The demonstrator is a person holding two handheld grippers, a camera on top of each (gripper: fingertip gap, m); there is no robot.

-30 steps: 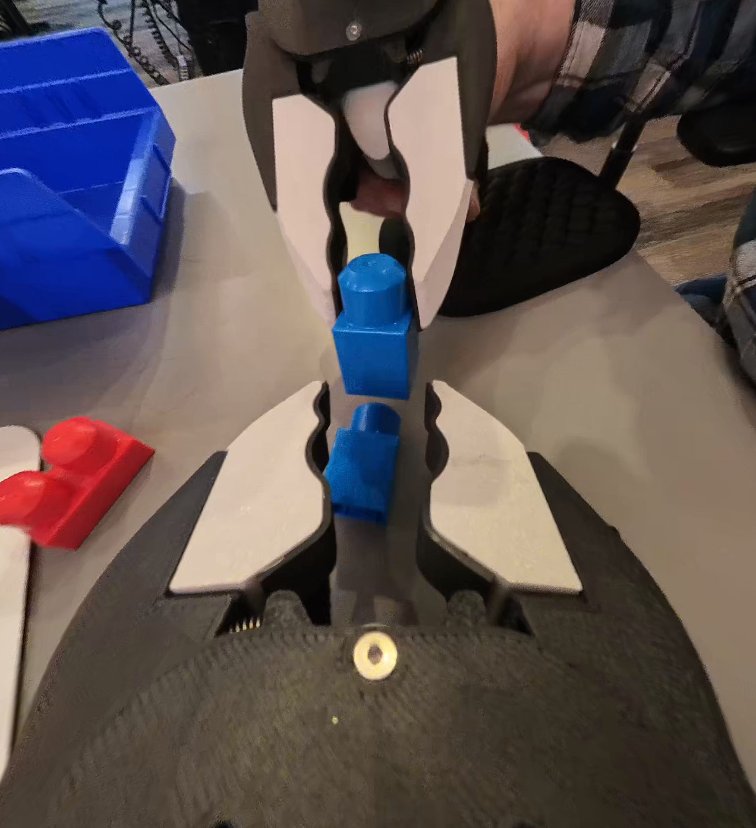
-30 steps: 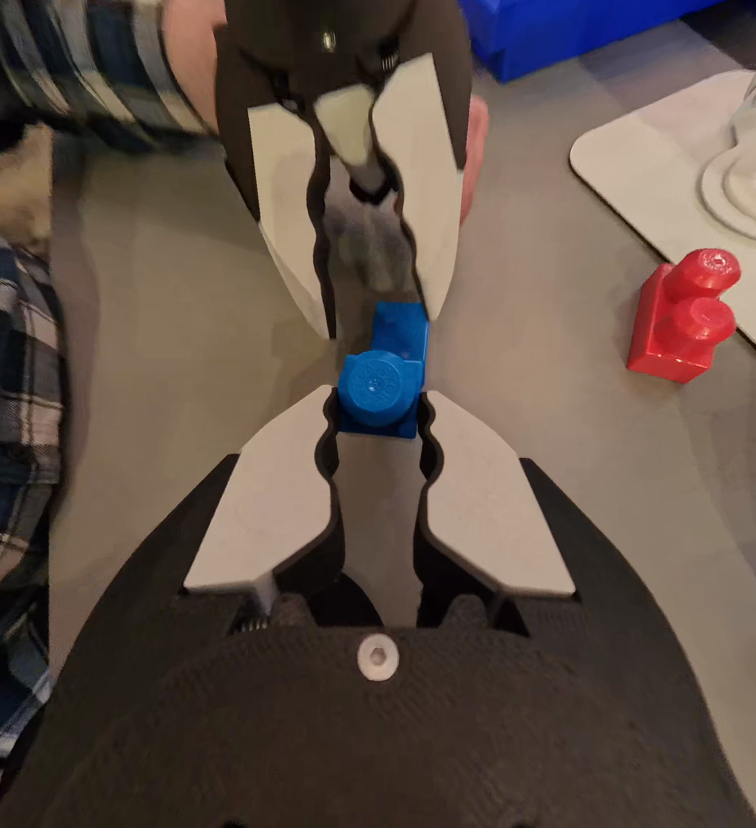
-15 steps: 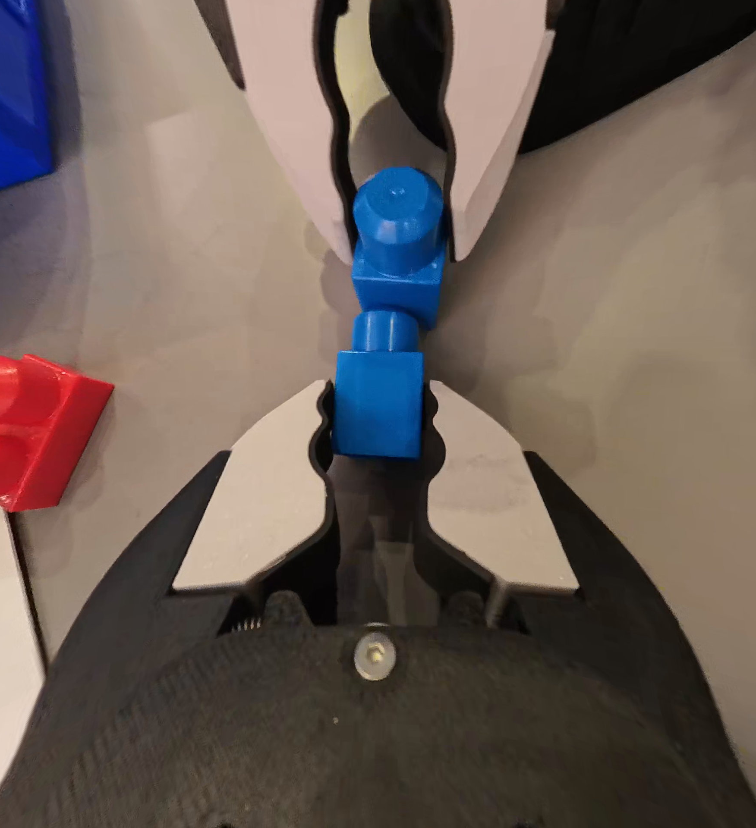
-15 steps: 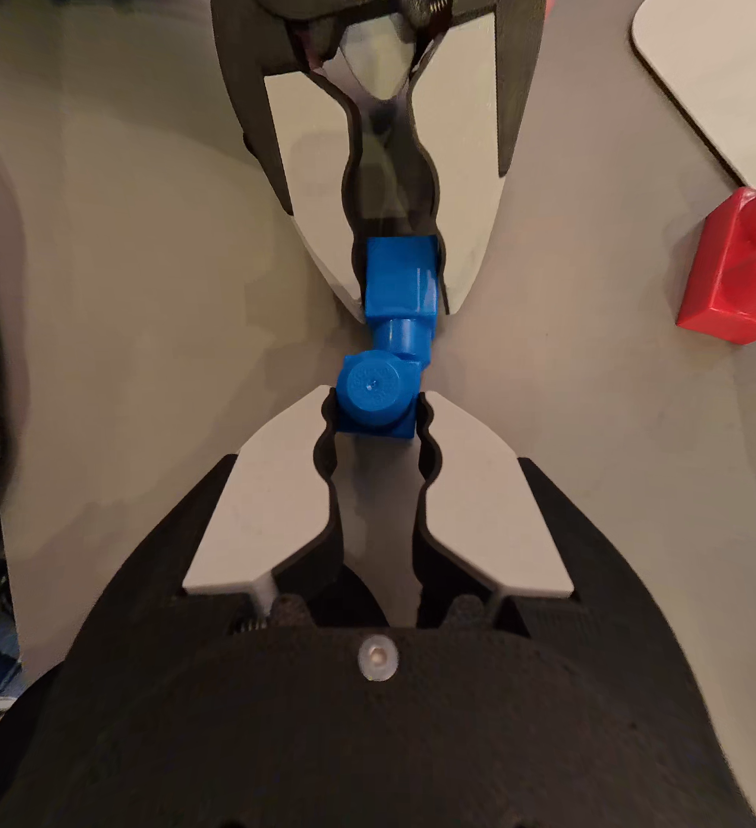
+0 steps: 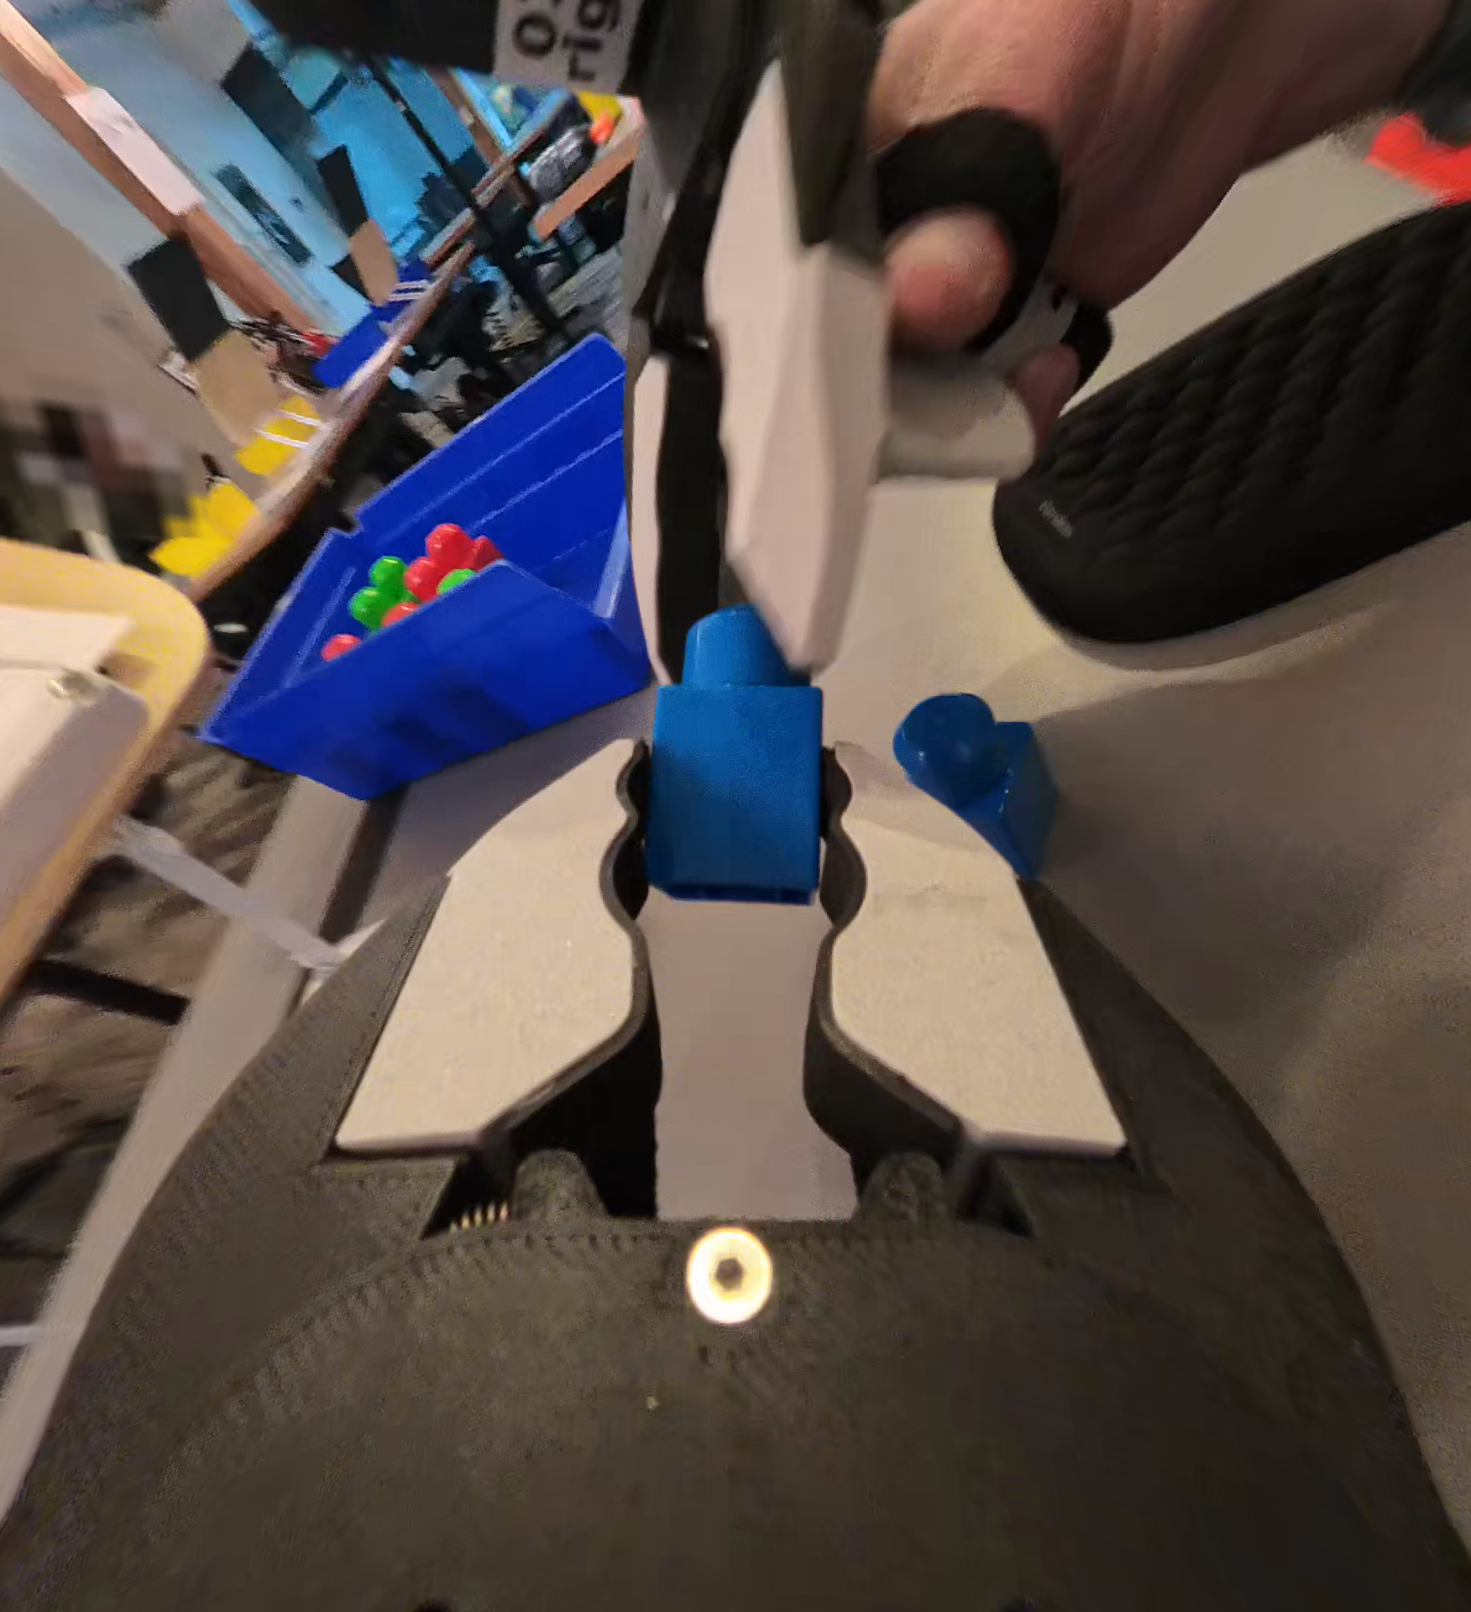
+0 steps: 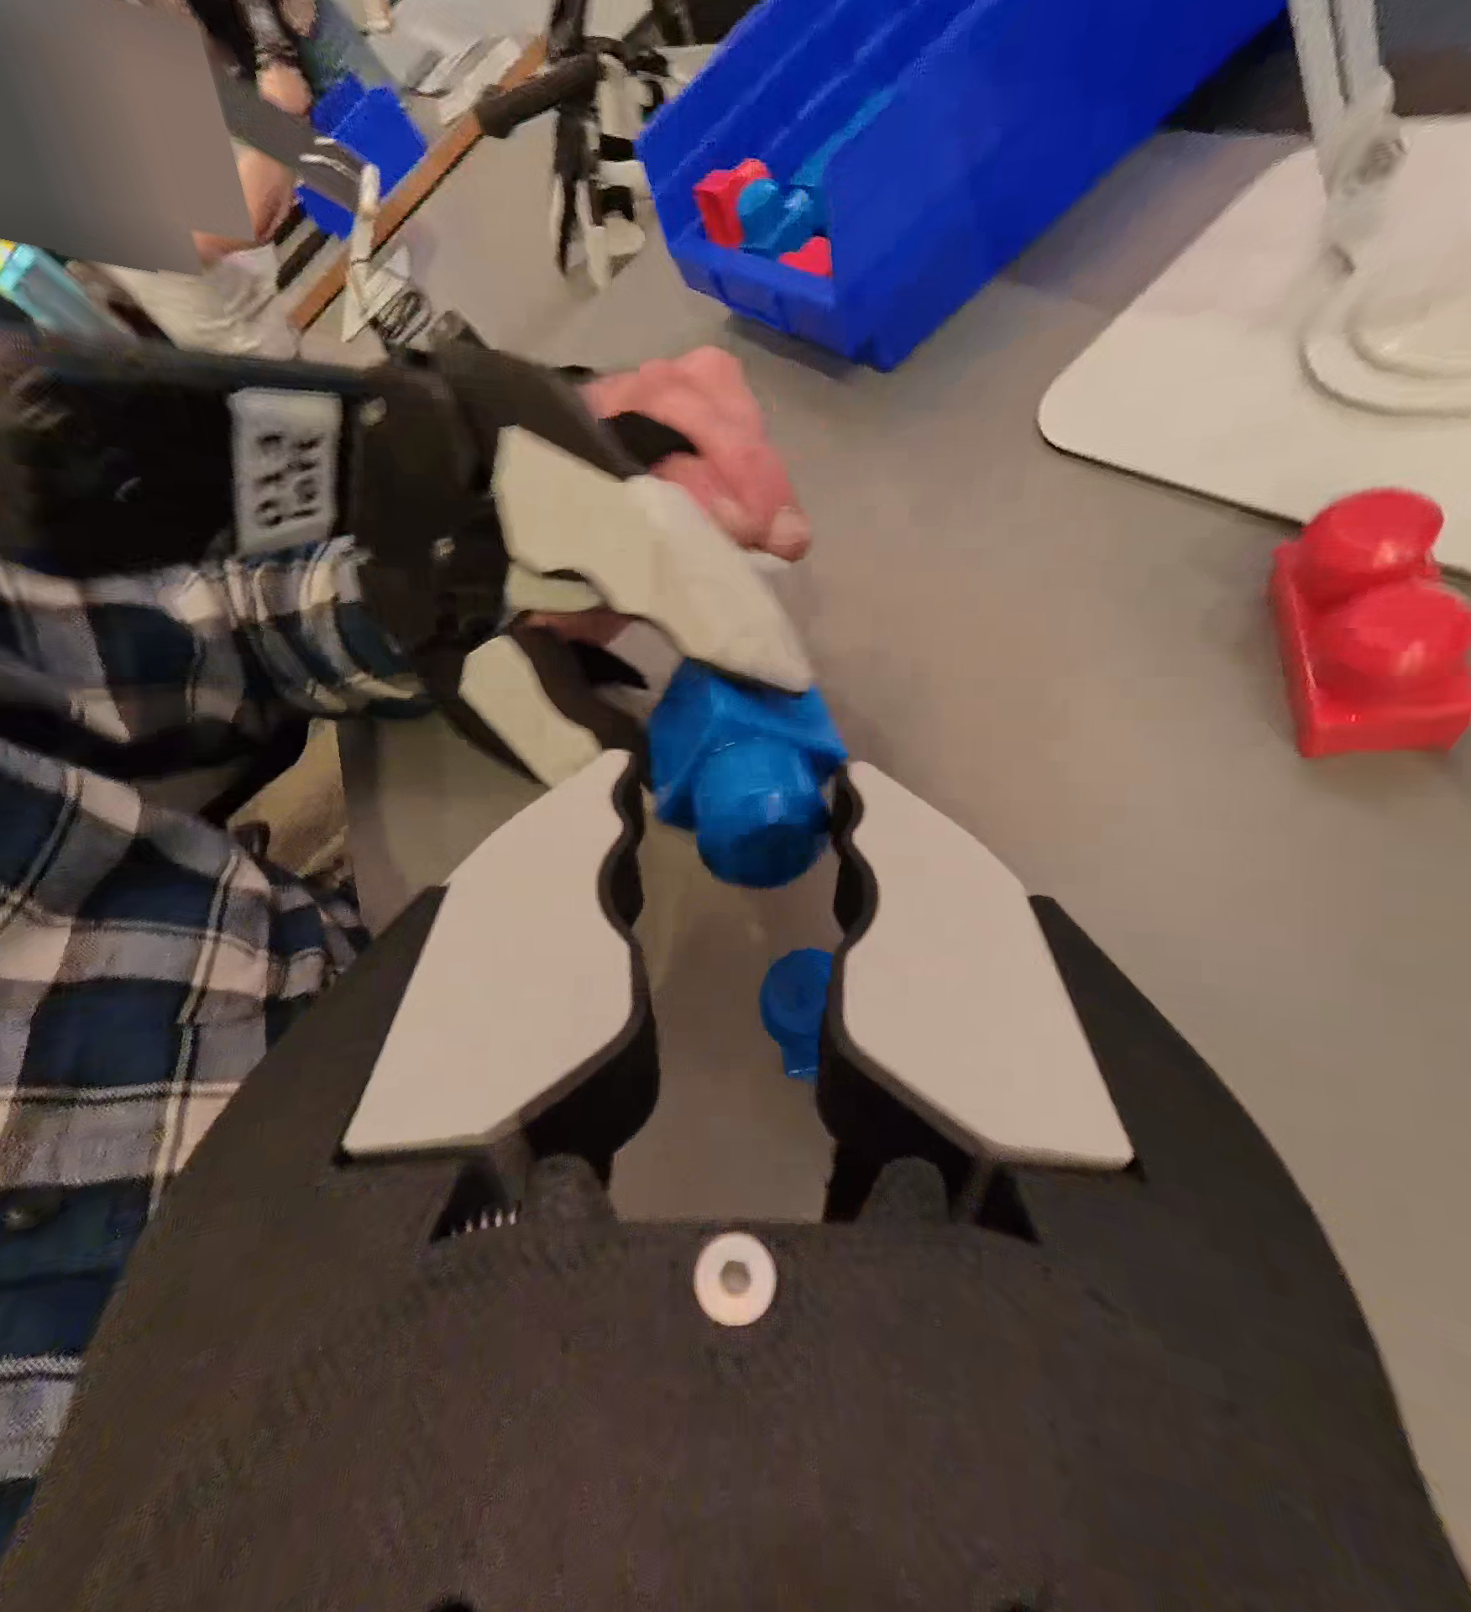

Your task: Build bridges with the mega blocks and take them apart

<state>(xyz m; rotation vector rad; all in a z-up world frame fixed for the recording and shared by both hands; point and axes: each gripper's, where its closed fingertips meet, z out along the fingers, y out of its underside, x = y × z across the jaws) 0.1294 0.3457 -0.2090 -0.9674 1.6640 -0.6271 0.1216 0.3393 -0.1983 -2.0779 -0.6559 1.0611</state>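
- Left gripper (image 5: 734, 811): its two pads press the sides of a blue block (image 5: 736, 789), stud pointing away from the camera, held clear of the grey table (image 5: 1282, 872).
- Right gripper (image 6: 736, 816): fingers apart and holding nothing. In the right wrist view the held block (image 6: 741, 776) shows between its tips, stud toward the camera, with a gap on the left side; that block sits in the other gripper's fingers, which come in from 10 o'clock.
- In the left wrist view the right gripper (image 5: 719, 645) hangs down from 12 o'clock, its tips just above the held block's stud, with a hand (image 5: 1107, 157) on its grip.
- Second blue block (image 5: 972, 776): lies tipped on the table, at 3 o'clock of the held one and just beside it. In the right wrist view only its stud (image 6: 793, 1012) shows, below the right gripper's fingers.
- Red block (image 6: 1373, 628): two studs, on the table at 2 o'clock in the right wrist view, at the edge of a white mat (image 6: 1151, 419).
- Blue bin (image 5: 453, 663): at 10 o'clock in the left wrist view, holding red and green blocks (image 5: 405, 584).
- Black pad (image 5: 1290, 436): at 2 o'clock in the left wrist view.
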